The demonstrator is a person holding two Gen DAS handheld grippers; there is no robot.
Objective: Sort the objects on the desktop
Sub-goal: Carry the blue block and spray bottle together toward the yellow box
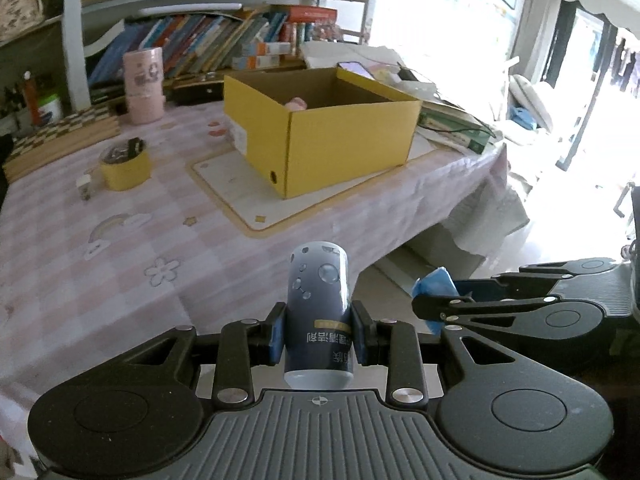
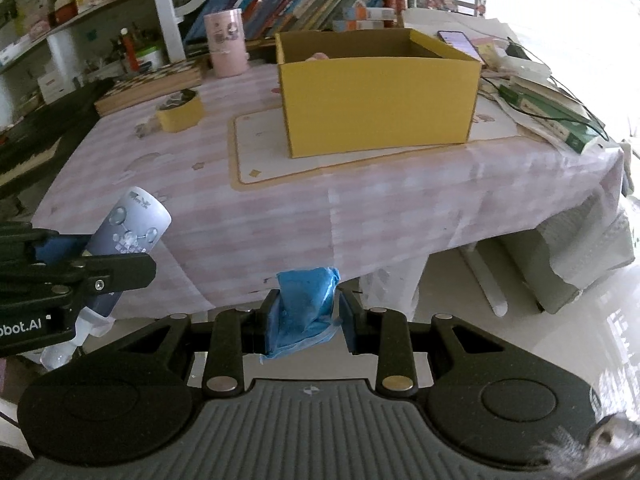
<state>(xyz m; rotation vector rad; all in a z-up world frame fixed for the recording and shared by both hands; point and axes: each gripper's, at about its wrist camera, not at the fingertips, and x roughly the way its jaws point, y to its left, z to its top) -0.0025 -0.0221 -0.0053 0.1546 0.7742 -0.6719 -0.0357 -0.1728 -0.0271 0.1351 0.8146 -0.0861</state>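
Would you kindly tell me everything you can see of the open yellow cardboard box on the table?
The yellow cardboard box is rectangular, with plain yellow outer walls and a brown inside. Its top is open, and the right-hand flap is folded outward. A small round hole marks a low corner of one wall. The box stands upright on a cream mat with a tan border, on the pink checked tablecloth. Something pink lies inside, mostly hidden. Neither gripper touches it.
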